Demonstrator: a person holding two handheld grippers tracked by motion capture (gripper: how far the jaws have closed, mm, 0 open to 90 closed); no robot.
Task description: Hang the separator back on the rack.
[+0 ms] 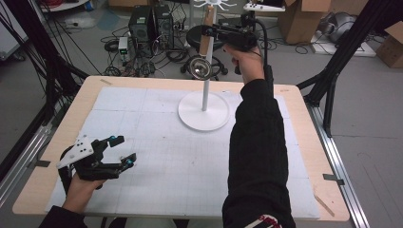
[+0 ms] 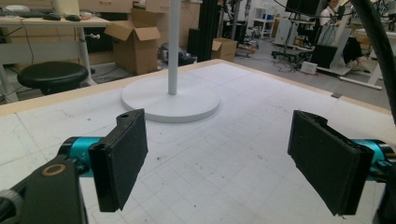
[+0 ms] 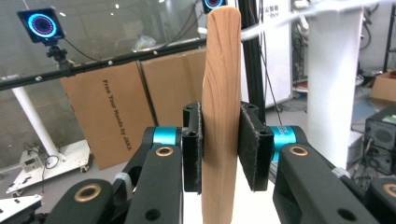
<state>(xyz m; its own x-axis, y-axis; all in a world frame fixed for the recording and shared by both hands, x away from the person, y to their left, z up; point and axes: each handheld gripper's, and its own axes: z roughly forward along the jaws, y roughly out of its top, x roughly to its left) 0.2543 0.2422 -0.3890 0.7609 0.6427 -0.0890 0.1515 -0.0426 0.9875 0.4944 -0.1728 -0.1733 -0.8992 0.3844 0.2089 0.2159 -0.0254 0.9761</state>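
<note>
A ladle (image 1: 202, 57) hangs upright near the white stand (image 1: 204, 110) at the table's (image 1: 304, 142) twelve o'clock, its wooden handle (image 3: 220, 116) clamped by the right gripper (image 1: 209, 32); at eight o'clock the left gripper (image 1: 124, 151) rests, jaws apart

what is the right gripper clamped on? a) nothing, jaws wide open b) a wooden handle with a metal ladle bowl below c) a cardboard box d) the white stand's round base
b: the right gripper has both black pads pressed against the light brown wooden handle, raised beside the white stand's pole, with the shiny metal ladle bowl hanging below it.
</note>
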